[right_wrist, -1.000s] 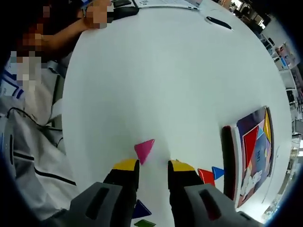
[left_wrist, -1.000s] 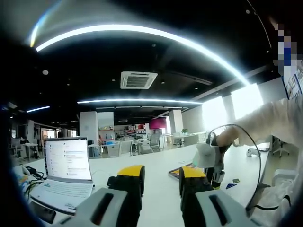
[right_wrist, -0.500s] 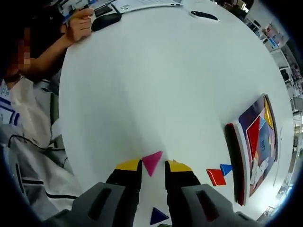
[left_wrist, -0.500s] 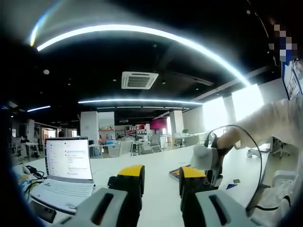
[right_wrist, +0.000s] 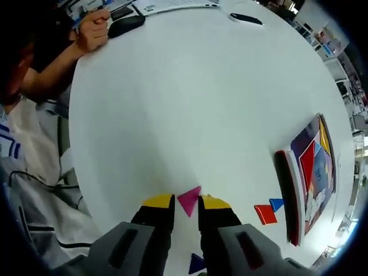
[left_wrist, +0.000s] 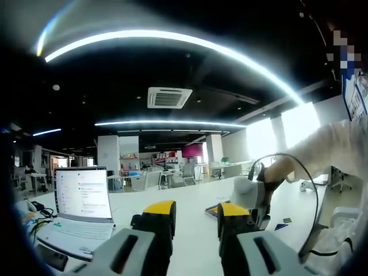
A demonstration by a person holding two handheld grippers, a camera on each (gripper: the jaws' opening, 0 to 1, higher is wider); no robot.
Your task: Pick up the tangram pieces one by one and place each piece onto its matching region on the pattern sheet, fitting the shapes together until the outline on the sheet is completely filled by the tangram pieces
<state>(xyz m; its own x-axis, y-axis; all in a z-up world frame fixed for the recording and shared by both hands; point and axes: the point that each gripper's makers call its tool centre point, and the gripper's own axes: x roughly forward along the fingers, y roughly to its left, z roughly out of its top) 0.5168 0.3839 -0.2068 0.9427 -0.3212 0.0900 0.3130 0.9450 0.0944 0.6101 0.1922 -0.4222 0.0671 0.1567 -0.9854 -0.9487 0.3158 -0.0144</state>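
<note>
The pink triangle (right_wrist: 189,199) sits pinched between the right gripper (right_wrist: 186,202) jaws, over the white table (right_wrist: 190,103), with the pattern sheet (right_wrist: 310,172) well off to one side. A red piece (right_wrist: 265,214) and a blue piece (right_wrist: 276,203) lie between triangle and sheet. The left gripper (left_wrist: 195,210) hangs parted and empty near a laptop (left_wrist: 80,207).

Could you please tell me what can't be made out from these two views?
- Pink triangle, right gripper view: lower part hidden between the right gripper tips; grip unclear.
- Pattern sheet, right gripper view: edge-on, outline unreadable.
- Purple piece, right gripper view: partly hidden behind a jaw.
- Laptop, left gripper view: text too small.
</note>
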